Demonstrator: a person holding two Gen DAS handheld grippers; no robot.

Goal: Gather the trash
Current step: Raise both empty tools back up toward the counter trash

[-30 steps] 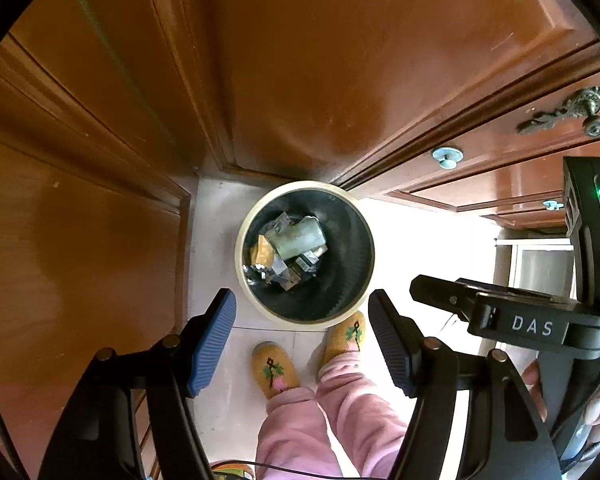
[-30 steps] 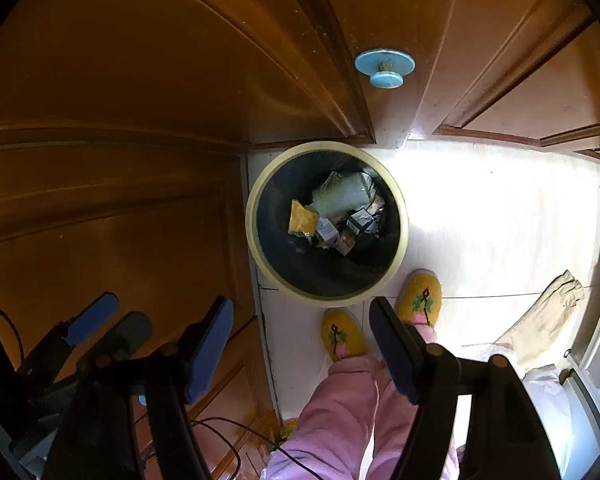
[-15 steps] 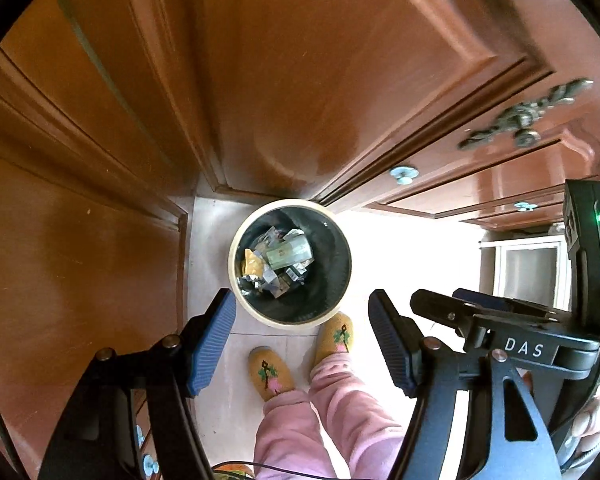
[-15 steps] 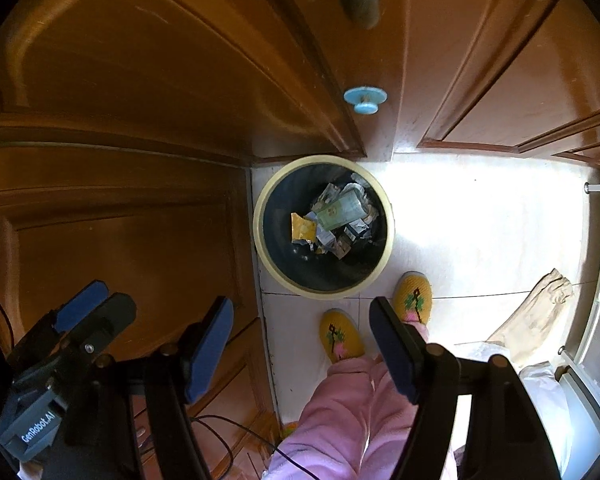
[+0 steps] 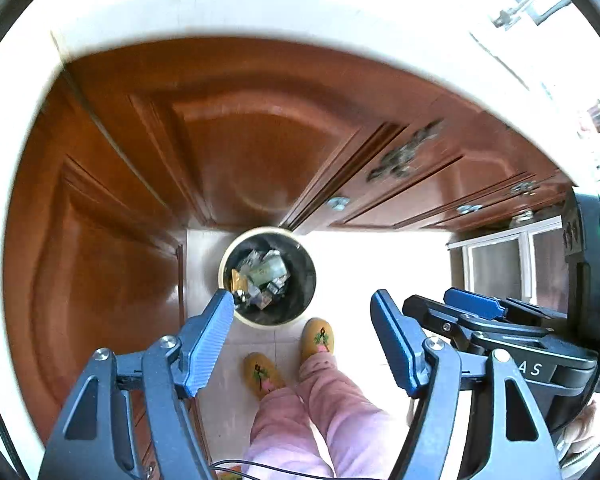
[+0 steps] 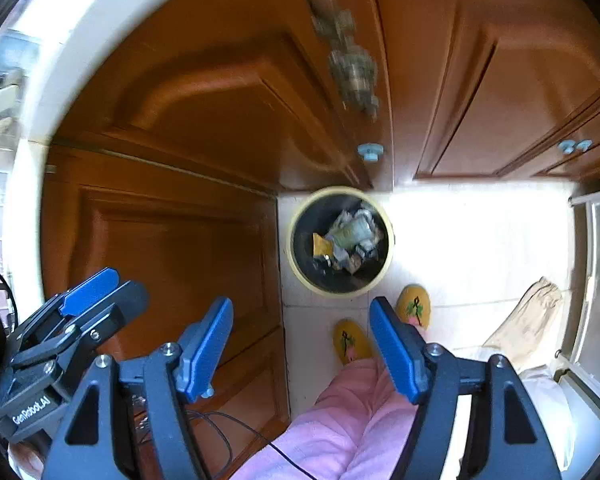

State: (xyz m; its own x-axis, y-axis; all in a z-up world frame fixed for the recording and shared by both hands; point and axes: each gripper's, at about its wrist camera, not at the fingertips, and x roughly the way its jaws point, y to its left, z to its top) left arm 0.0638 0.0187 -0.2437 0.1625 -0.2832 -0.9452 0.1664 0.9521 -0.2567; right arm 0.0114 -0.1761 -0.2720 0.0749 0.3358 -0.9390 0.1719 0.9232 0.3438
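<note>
Crumpled wrappers and paper trash (image 5: 262, 276) lie in a round bin (image 6: 385, 270) on the floor by wooden cabinets (image 5: 112, 240); likely light, soft, best pinched by an edge. Left gripper (image 5: 302, 344) and right gripper (image 6: 300, 348) hang above, both spread and empty.

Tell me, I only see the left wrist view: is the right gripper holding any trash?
Observer: No. The right gripper is open, with nothing between its pads.
Operator: Anything on the floor besides the bin?
Observer: Yes. A beige crumpled thing, cloth or bag, lies on the tiles to the right of the trash bin, apart from it.
Operator: Near the feet?
Observer: It lies to the right of the yellow slippers, not touching them.
</note>
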